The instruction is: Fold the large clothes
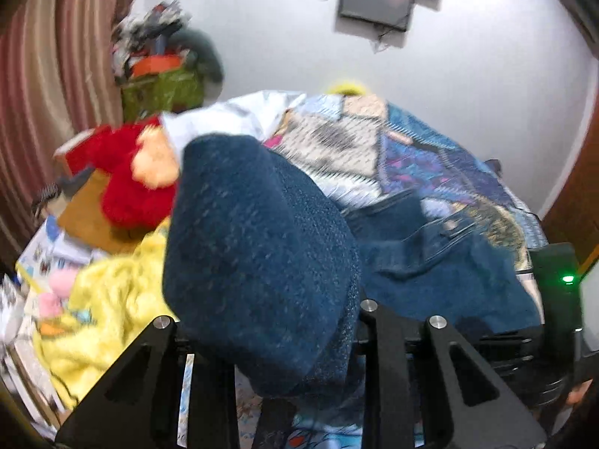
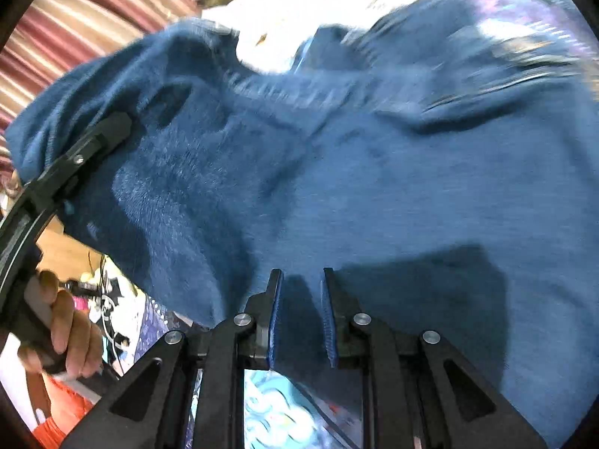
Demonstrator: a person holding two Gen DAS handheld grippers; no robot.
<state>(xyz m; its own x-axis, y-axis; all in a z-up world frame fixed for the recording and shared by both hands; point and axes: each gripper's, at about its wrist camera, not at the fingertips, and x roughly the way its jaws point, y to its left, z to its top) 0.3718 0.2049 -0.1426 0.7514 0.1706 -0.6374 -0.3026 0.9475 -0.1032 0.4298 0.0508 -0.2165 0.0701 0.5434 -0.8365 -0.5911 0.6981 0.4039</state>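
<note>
A large dark blue knit garment (image 1: 262, 254) fills both views. In the left wrist view a bunched fold of it drapes over my left gripper (image 1: 269, 333) and hides the fingertips. The rest (image 1: 449, 280) trails right across the bed. The right wrist view shows my left gripper (image 2: 112, 127) clamped on a raised edge of the garment (image 2: 374, 187) at the far left. My right gripper (image 2: 302, 314) is shut on the garment's near edge, with fabric between its blue pads (image 2: 275, 321).
A red plush toy (image 1: 127, 179) and a yellow fleece blanket (image 1: 108, 310) lie to the left on the bed. A patterned bedspread (image 1: 374, 149) lies behind. A cluttered green box (image 1: 161, 89) stands by the striped curtain (image 1: 45, 75). A hand (image 2: 71, 321) grips the left gripper's handle.
</note>
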